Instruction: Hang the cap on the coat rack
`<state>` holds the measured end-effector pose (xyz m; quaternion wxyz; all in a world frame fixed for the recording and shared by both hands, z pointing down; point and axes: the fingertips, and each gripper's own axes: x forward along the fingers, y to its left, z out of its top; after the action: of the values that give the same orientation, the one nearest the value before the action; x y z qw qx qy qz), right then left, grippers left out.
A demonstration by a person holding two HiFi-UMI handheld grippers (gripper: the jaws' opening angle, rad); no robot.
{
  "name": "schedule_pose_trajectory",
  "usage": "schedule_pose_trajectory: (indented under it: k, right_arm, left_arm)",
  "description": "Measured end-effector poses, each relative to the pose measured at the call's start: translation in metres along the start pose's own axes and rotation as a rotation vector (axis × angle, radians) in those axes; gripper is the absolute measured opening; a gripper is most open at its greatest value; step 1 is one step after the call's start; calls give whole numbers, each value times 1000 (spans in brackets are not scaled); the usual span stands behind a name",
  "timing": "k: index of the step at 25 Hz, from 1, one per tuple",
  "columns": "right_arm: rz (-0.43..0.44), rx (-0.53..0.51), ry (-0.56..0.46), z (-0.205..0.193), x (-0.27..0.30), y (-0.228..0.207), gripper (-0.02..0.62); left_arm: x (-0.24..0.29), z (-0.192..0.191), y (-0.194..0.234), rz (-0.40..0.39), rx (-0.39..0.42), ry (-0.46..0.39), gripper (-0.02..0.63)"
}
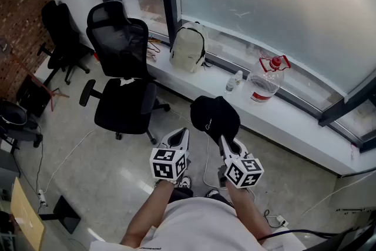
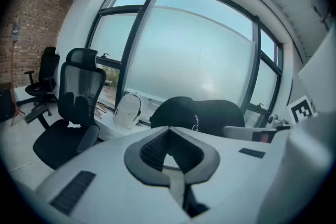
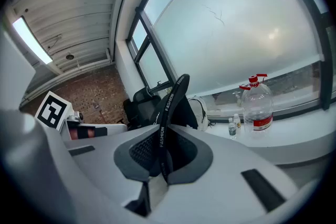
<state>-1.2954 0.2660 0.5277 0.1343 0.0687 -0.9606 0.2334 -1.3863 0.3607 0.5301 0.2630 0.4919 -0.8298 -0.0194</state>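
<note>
Office floor beside a window ledge (image 1: 189,80): in the head view, the right gripper (image 1: 224,143) holds the black cap (image 1: 214,116) in mid-air, with no coat rack in sight. In the left gripper view, the left gripper (image 2: 173,173) is pressed together and empty. In the right gripper view, the jaws pinch the cap's edge, probably leaving the crown free for a hook.

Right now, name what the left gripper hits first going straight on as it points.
Probably the black cap in the right gripper, dead ahead of the left gripper; depth is unclear, so it might pass beside it.
</note>
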Motion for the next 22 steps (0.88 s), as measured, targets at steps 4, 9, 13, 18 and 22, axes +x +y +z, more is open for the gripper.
schedule_pose_trajectory:
  k: [4,9,13,18,22]
  right_arm:
    - [2,-3,1,1,0,3,22]
    - [6,-13,-6,6,1,5,21]
    - [6,-15,-8,8,3,6,21]
    - [4,15,-15,7,2,5,21]
    - [-1,33,-22,5,1,5,21]
  left_arm:
    - [0,-2,-1,-1,7,11,4]
    - [1,-1,-3,-6,14,9,3]
    - [2,1,-4,-13,20,9,3]
    - [2,-1,-8,-24,27,12,4]
    - [2,-3,-9,-38,27,15,3]
